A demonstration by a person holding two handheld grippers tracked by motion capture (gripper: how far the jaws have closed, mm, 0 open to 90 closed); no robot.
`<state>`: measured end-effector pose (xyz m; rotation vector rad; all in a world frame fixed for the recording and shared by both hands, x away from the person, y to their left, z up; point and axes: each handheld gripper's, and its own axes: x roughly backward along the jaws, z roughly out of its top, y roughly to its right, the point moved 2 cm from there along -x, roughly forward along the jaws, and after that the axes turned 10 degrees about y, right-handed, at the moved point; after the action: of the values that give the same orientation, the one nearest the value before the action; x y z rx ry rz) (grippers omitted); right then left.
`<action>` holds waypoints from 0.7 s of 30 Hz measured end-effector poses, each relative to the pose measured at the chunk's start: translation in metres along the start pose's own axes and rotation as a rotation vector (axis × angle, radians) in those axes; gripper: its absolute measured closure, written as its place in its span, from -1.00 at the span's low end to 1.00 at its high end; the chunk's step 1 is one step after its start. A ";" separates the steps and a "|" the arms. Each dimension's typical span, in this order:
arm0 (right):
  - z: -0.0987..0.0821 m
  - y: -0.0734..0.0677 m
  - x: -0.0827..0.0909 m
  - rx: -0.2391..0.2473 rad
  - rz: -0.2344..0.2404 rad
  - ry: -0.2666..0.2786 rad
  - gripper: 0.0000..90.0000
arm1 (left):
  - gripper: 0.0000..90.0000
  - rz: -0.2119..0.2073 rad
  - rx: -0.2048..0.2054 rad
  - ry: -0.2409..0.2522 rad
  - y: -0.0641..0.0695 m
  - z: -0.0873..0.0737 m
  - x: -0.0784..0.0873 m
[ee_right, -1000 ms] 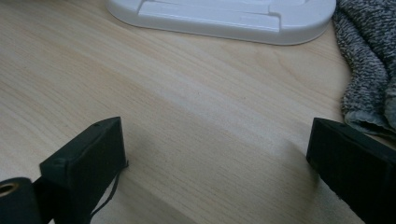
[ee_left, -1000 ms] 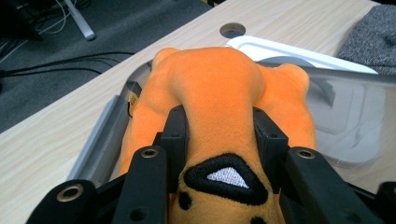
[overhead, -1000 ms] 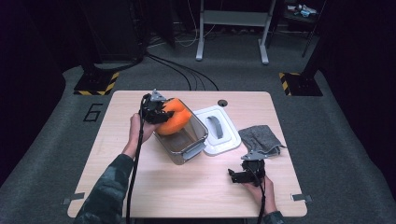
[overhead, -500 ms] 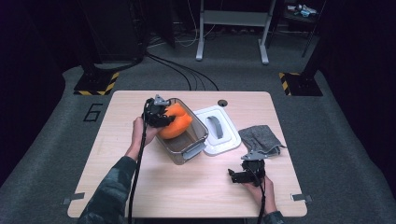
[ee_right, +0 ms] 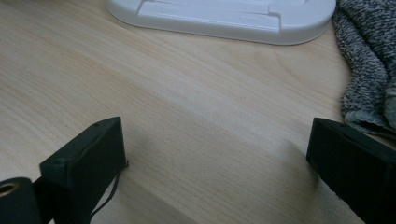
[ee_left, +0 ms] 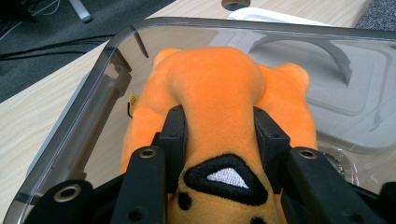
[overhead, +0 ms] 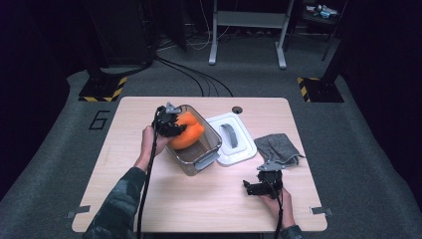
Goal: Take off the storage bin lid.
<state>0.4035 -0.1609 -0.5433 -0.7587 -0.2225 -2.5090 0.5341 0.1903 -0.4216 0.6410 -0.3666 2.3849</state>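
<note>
Numeral 6 (overhead: pixel 100 120) on grey floor mat (overhead: pixel 74 149), left of table.

1. A grey knitted cloth (overhead: pixel 277 148) is seen crumpled near the table's (overhead: pixel 199 199) right edge.
2. A round cable hole (overhead: pixel 237 109) is spotted in the tabletop.
3. Black cables (overhead: pixel 199 79) are trailed across the floor behind.

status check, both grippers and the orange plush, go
Left gripper shut on orange plush, low inside clear bin. Right gripper open, on bare table. White lid and grey cloth lie aside, nothing blocking.
</note>
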 end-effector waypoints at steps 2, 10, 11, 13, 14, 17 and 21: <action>0.000 0.000 0.000 0.001 0.001 0.000 -0.92 | 0.40 0.003 0.001 0.001 0.000 0.000 -0.001; 0.000 0.000 0.000 0.000 0.001 0.000 -0.92 | 0.40 0.009 0.015 -0.008 0.000 -0.002 -0.004; 0.000 0.000 0.000 0.000 0.001 0.000 -0.92 | 0.40 0.007 0.011 -0.012 -0.001 -0.003 -0.004; 0.000 0.000 0.000 0.000 0.001 0.000 -0.92 | 0.40 0.008 0.018 -0.016 -0.001 -0.003 -0.005; 0.000 0.000 0.000 0.001 0.001 0.000 -0.92 | 0.40 0.007 0.012 -0.023 -0.001 -0.003 -0.005; 0.000 0.000 0.000 0.000 0.001 0.000 -0.92 | 0.40 0.010 0.017 -0.026 -0.001 -0.005 -0.006; 0.000 0.000 0.000 0.000 0.001 0.000 -0.92 | 0.39 0.013 0.021 -0.037 -0.001 -0.006 -0.009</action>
<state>0.4035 -0.1609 -0.5433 -0.7586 -0.2221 -2.5085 0.5388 0.1892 -0.4313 0.6957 -0.3635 2.3949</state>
